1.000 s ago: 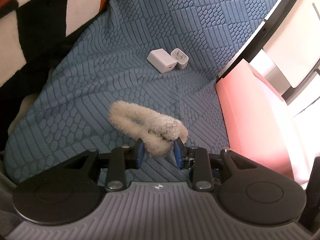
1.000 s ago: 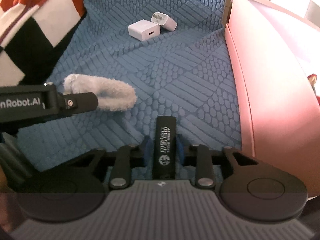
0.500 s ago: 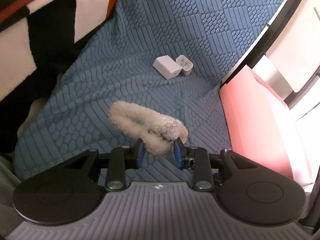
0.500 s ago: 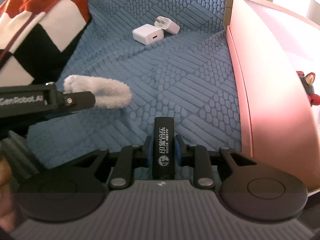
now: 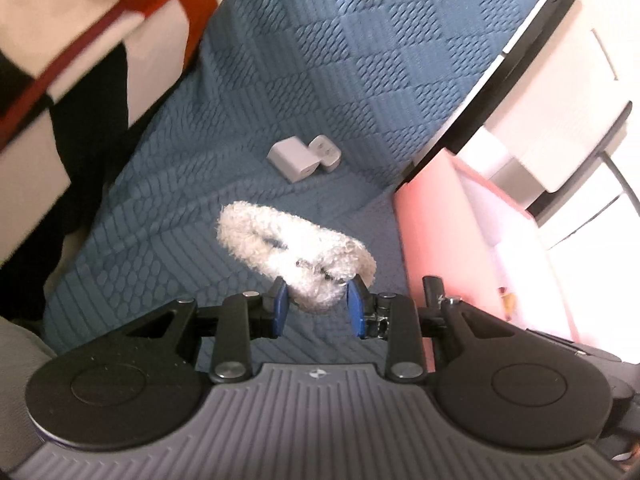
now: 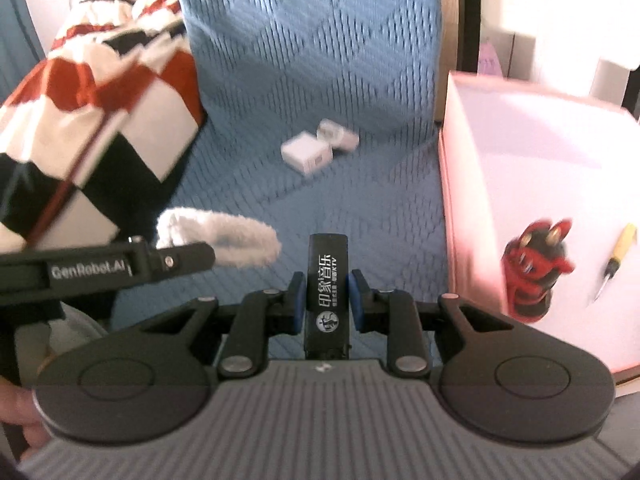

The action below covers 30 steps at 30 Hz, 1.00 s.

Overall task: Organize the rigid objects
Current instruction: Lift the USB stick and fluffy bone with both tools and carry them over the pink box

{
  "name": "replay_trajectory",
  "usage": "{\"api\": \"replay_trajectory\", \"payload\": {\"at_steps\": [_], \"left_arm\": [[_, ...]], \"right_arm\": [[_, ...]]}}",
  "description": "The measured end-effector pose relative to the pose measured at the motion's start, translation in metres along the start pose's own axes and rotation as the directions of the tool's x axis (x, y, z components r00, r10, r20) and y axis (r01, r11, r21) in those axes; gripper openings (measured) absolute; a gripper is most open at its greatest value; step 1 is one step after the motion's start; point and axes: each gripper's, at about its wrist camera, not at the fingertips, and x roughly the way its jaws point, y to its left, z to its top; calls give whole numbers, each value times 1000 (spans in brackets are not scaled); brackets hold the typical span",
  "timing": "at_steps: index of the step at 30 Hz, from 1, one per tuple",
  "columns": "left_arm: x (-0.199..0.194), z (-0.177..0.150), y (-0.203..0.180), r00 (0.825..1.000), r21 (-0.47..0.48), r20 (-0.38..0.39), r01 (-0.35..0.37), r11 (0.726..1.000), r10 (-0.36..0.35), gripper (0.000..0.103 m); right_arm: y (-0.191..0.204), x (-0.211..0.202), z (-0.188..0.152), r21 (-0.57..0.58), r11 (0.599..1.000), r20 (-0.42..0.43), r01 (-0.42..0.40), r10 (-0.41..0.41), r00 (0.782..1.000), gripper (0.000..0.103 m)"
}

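Observation:
My left gripper point(image 5: 316, 300) is shut on a white fluffy hair clip point(image 5: 292, 240) and holds it above the blue textured sofa cover point(image 5: 320, 80). The clip also shows in the right wrist view point(image 6: 218, 240), beside the left gripper's arm point(image 6: 104, 266). My right gripper point(image 6: 326, 300) is shut on a black lighter point(image 6: 326, 288) with white print, held upright above the cover. Two white charger plugs point(image 5: 304, 158) lie together on the cover farther back; they also show in the right wrist view point(image 6: 318, 152).
A pink open box point(image 6: 472, 216) stands to the right, holding a red and black figurine point(image 6: 536, 268) and a yellow-handled tool point(image 6: 616, 260). Its wall shows in the left wrist view point(image 5: 432, 240). A red, white and black checked blanket point(image 6: 88, 132) lies at the left.
Both grippers have lifted and drawn back with their objects still held. The right view now looks over the pink box's wall and shows the figurine and tool inside.

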Motion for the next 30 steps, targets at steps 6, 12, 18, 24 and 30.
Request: {"api": "replay_trajectory", "payload": {"at_steps": [6,12,18,24,30], "left_arm": [[-31,7,-16,1000,5,1,-2,1000,2,36],[-53,6,-32,1000,30,7,22,999,-23,36],[-60,4,-46,998,53,13,61,997,-62,36],[-52,-2,-71,996,86,1,85,993,-85,36],[-43,-1,-102,993,119,-4,121,985,-122,36]], "right_arm": [[4,-34,7,-18,1000,41,-16,17,999,26],[-4,-62,8,16,1000,72,-24,23,997,26],[-11,-81,12,19,1000,107,-11,9,994,26],[-25,-90,12,32,999,131,17,-21,991,26],[-45,-105,12,58,997,155,48,-56,986,26]]}}
